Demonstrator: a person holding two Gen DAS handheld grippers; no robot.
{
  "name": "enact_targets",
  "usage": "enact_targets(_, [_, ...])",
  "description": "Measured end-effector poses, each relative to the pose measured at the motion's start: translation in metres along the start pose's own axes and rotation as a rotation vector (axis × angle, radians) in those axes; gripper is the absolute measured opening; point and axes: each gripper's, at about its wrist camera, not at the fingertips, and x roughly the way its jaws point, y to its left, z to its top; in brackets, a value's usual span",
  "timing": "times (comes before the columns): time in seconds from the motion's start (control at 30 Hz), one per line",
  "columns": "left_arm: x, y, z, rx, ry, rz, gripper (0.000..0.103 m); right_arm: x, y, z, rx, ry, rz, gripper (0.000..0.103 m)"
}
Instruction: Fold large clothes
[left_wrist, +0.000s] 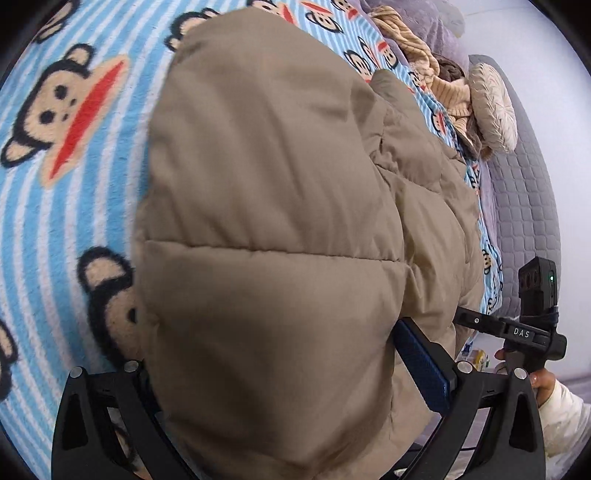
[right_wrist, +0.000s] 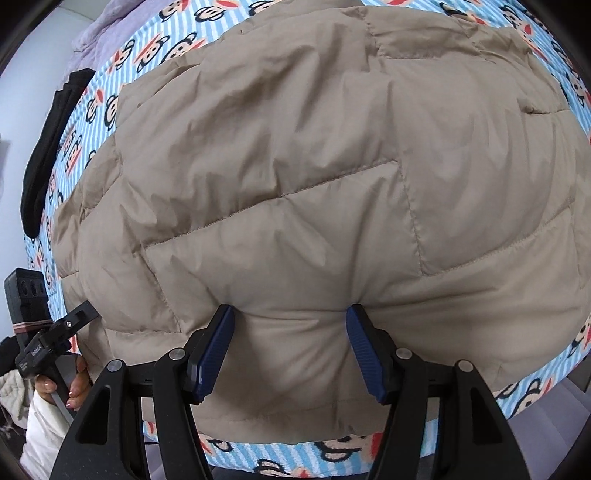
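Observation:
A tan puffer jacket (right_wrist: 295, 166) lies spread on a bed with a blue striped monkey-print blanket (left_wrist: 66, 206). My right gripper (right_wrist: 288, 314) is at the jacket's near edge, and its blue pads (right_wrist: 216, 347) dent a puffy fold on both sides, shut on it. In the left wrist view the jacket (left_wrist: 266, 206) bulges up close to the camera. My left gripper (left_wrist: 266, 369) stands wide, its right pad (left_wrist: 424, 365) bare beside the fabric and its left finger hidden under it. Each view shows the other gripper (left_wrist: 476, 321) (right_wrist: 83, 314) at the jacket's side edge, held by a hand.
A knitted beige garment (left_wrist: 424, 55), a round cream cushion (left_wrist: 491, 107) and a grey quilted mattress edge (left_wrist: 524, 206) lie past the jacket. A black garment (right_wrist: 48, 147) hangs over the bed's left edge, with purple bedding (right_wrist: 107, 26) beyond. A white sleeve (right_wrist: 44, 424) is at lower left.

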Motion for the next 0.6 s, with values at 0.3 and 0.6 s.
enact_targets(0.3, [0.015,-0.024,0.007,0.065,0.047,-0.029,0.058,0.007,0.008,0.006,-0.010,0.004,-0.011,0.074])
enact_targets(0.6, [-0.024,-0.059,0.000,0.057,-0.029,-0.106,0.028,-0.015,0.008,0.007,-0.054,-0.052,0.008,0.071])
